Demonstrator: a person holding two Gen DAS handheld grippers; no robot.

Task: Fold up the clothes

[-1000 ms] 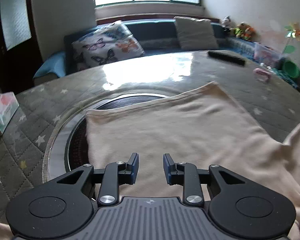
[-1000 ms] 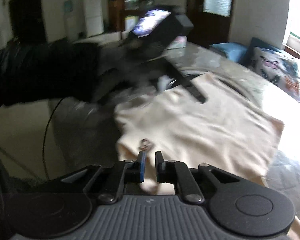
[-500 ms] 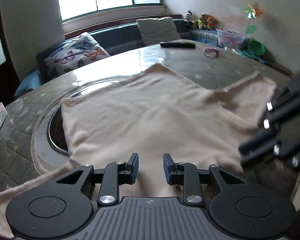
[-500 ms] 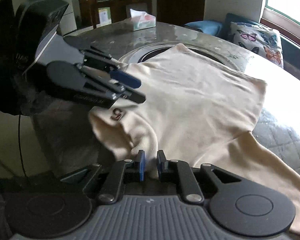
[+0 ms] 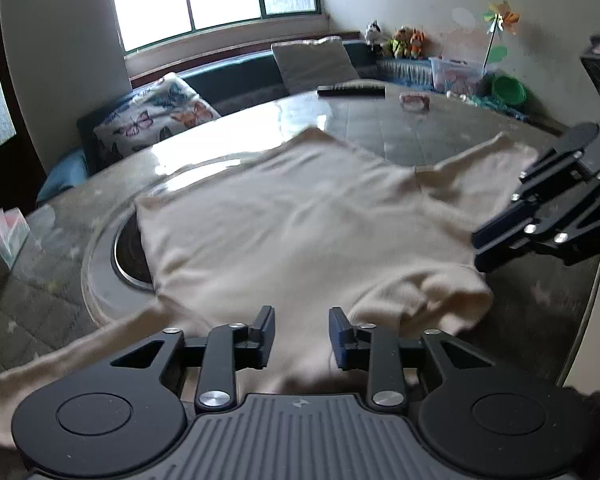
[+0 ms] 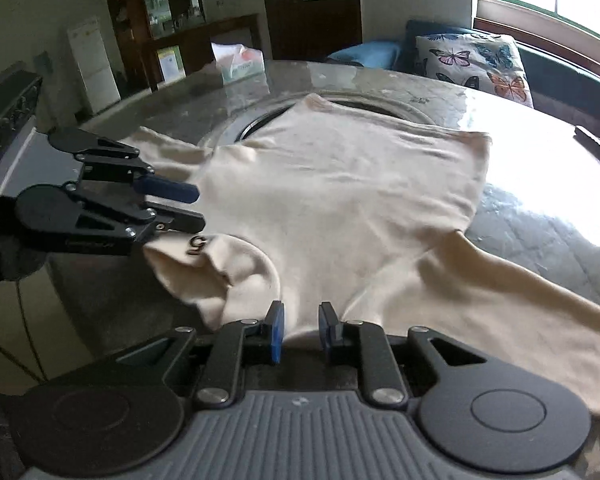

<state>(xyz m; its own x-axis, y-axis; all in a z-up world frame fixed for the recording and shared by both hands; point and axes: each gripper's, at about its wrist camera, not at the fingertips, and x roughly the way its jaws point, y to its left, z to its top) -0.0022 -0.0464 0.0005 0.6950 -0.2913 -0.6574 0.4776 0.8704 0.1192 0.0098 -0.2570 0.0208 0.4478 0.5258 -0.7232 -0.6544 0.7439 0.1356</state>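
A cream long-sleeved top (image 5: pixel 300 220) lies spread flat on the round glass-topped table (image 5: pixel 380 120), collar toward me; it also shows in the right wrist view (image 6: pixel 340 200). My left gripper (image 5: pixel 302 332) is open over the garment's near edge, close to the collar, holding nothing. It appears from the side in the right wrist view (image 6: pixel 192 210), jaws apart by the collar label (image 6: pixel 198 244). My right gripper (image 6: pixel 300 332) is open a little, over the shoulder near the collar. It appears at the right of the left wrist view (image 5: pixel 480 248).
A tissue box (image 5: pixel 4 236) sits at the table's left. A black remote (image 5: pixel 352 90) and a small pink object (image 5: pixel 414 102) lie at the far side. A bench with cushions (image 5: pixel 156 116) runs under the window. One sleeve (image 5: pixel 60 360) hangs toward the near left edge.
Both grippers have drawn back toward the collar end, so more of the top is in view. The right gripper's jaws have opened a little. The top lies as before.
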